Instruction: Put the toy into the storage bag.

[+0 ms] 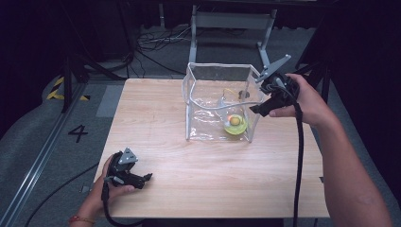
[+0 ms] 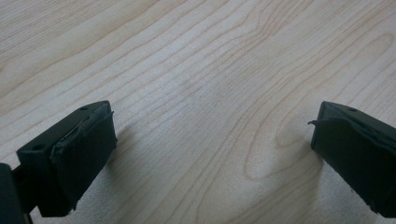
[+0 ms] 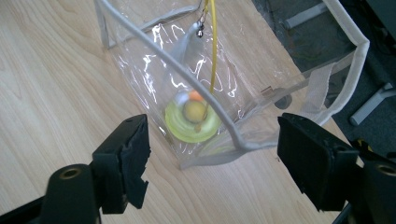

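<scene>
High view. One light wooden table point(image 1: 189, 156) carries one clear plastic bag with grey-white trim point(image 1: 208, 78), standing open-topped on the far right part of the board. Inside it, on the bottom near the front right corner, lies one yellow-green ring-shaped toy with an orange ball at its centre point(image 1: 235, 124). One thin yellow cord point(image 1: 229, 91) shows inside the bag. The only legible writing is one black numeral "4" point(image 1: 78, 133) on the grey floor to the left of the table. The right gripper point(image 1: 263, 108) is held above the bag's right wall, jaws pointing toward the bag; the spread of its jaws cannot be judged here. The left gripper point(image 1: 144, 178) rests low at the near left corner of the table, well apart from the bag. The left half and the near strip of the table are bare board, giving open room; the bag's far wall stands near the far table edge.

Left gripper view. Two black jaws stand spread wide with only bare wood grain between them; nothing is pinched.

Right gripper view. Two black jaws are spread, with nothing pressed between the pads. The ring toy point(image 3: 192, 122) lies beyond them, seen through the bag's clear wall point(image 3: 140, 60). The bag's grey-white rim band point(image 3: 163, 56) crosses diagonally above the toy, and the yellow cord point(image 3: 213, 46) hangs down toward it. The table edge runs just beyond the bag's far wall.
</scene>
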{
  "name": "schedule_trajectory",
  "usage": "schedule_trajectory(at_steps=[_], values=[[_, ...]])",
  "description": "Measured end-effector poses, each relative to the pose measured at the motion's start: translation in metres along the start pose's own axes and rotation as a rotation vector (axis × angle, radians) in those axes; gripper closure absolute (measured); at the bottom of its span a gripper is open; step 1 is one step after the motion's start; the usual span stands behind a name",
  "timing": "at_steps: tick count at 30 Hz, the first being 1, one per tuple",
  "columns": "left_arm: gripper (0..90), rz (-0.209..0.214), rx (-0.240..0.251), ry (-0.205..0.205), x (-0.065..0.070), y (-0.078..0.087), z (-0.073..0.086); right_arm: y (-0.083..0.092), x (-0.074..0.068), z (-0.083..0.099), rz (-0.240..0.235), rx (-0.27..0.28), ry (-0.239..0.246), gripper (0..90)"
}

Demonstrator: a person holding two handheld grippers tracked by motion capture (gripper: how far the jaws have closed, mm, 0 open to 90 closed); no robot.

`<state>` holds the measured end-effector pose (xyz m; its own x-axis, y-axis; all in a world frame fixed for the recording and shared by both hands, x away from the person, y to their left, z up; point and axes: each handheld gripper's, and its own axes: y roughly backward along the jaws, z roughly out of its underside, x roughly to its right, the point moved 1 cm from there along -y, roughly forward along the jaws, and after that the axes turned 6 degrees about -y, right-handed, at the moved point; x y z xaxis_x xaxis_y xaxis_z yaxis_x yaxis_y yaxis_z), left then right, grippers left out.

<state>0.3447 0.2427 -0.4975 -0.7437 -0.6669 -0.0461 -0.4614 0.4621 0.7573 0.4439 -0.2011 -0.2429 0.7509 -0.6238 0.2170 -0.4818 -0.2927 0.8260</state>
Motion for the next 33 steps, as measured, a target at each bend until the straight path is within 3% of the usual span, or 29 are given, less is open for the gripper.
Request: schedule_trajectory(at_steps=[17, 27, 33], values=[[0.2, 0.0, -0.001, -0.004, 0.0, 0.0, 0.0, 0.014, -0.015, 0.059, 0.03, 0.051, 0.004, 23.2], [0.2, 0.001, 0.0, -0.001, 0.0, 0.0, 0.0, -0.002, -0.014, 0.107, 0.044, 0.017, -0.02, 23.0], [0.2, 0.0, 0.001, 0.0, 0.0, 0.0, 0.0, -0.017, -0.013, 0.134, 0.052, 0.029, -0.035, 22.6]])
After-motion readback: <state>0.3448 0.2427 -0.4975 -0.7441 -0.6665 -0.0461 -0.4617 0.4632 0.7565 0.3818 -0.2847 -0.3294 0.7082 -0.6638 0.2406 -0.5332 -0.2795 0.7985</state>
